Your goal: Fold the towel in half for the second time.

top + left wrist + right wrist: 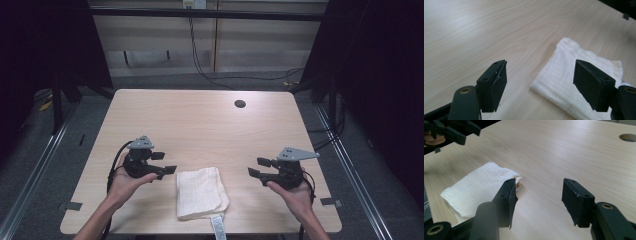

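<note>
The white cloth point(201, 193) lay folded into a compact rectangle at the lower middle of the high view, close to the near edge of the bench point(200, 120), with a small label tab poking out from its bottom edge. Its layers sat stacked on one another, the edges roughly aligned though the lower right corner bulged a little. Judged from that, the folding looked finished, or very nearly so.

The left gripper point(167, 162) stood just left of the cloth in the high view, its jaws wide apart with nothing between them. In the left gripper view the cloth point(579, 82) showed at lower right, seen past the open jaws and not touched by either pad. The right gripper point(257, 167) was held off to the right, well apart from the cloth, and its jaws were likewise spread and empty. In the right gripper view the cloth point(477, 188) lay at the left, partly behind the left-hand jaw, with bare wood in the gap.

With both grippers off the fabric and to either side, the cloth appeared to have been let go. What might remain, at most, was squaring up the slightly uneven corner or one more fold; nothing else on the bench seemed to call for handling.
</note>
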`<state>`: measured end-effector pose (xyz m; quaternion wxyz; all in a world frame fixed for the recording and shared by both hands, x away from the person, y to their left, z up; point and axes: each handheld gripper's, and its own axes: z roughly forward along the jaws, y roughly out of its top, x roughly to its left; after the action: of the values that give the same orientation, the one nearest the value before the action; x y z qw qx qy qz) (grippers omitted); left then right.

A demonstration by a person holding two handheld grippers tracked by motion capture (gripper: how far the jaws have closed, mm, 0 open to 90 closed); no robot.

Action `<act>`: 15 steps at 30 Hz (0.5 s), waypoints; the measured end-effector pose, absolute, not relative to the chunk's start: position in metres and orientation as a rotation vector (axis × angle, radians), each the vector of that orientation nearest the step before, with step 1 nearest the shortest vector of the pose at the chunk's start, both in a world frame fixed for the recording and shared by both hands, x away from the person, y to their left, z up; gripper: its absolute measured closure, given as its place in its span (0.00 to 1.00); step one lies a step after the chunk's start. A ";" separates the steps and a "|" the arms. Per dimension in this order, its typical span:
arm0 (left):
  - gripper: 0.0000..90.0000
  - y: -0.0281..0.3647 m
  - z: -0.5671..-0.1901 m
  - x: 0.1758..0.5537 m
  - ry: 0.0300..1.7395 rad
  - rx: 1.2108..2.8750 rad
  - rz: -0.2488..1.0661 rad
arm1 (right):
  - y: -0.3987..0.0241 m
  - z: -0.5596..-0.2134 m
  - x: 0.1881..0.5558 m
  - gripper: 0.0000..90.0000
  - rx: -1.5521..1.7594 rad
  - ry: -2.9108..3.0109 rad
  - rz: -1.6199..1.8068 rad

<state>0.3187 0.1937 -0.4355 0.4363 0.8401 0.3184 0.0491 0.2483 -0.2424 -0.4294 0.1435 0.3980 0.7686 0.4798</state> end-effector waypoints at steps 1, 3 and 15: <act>0.30 0.197 -0.436 0.316 0.801 2.089 0.129 | -0.246 -0.429 0.247 0.49 1.155 2.205 1.381; 0.29 0.205 -0.438 0.311 0.817 2.074 0.127 | -0.254 -0.430 0.244 0.48 1.179 2.179 1.375; 0.29 0.238 -0.450 0.276 0.880 2.048 0.197 | -0.291 -0.447 0.226 0.43 1.280 2.094 1.342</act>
<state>0.2756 0.2381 -0.4502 0.4366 0.8234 0.3536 0.0794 0.2263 -0.2912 -0.4472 0.1712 0.4507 0.7377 0.4726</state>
